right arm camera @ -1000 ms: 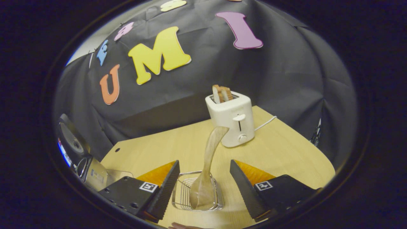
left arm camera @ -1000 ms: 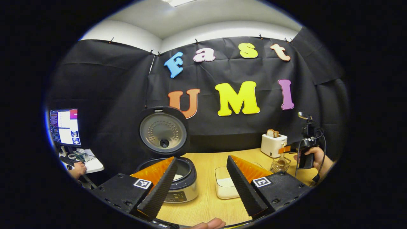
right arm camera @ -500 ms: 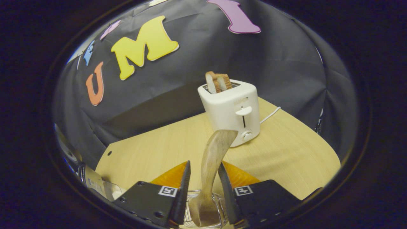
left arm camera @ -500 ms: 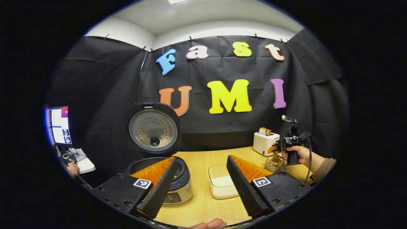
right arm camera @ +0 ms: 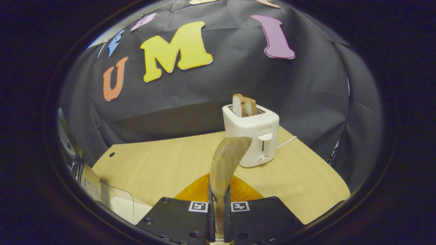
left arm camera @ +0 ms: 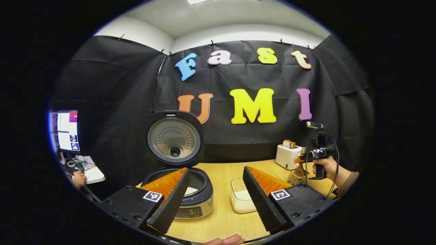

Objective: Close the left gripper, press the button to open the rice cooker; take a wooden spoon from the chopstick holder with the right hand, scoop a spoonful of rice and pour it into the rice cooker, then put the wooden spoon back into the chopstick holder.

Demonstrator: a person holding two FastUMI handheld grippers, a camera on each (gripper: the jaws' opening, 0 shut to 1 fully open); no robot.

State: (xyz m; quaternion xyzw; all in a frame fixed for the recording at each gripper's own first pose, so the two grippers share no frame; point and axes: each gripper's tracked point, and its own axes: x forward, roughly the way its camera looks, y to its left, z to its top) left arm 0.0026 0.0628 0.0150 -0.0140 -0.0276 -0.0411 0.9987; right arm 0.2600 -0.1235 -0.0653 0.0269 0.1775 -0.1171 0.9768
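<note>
wooden spoon (right arm camera: 224, 163) bowl: hidden below jaws | chopstick holder (left arm camera: 295, 177): small, indistinct

Black hand-held gripper (left arm camera: 211, 200) bodies; square tag markers; screws; tan sleeve (left arm camera: 349, 178).

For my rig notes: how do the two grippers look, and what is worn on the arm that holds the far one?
Each gripper has two wedge-shaped fingers on black blocks that carry small square black-and-white tags: left gripper, right gripper. In the left gripper view, the right gripper has a black pistol handle, a small camera on top and looping black cables. A brownish sleeve covers that arm.
</note>
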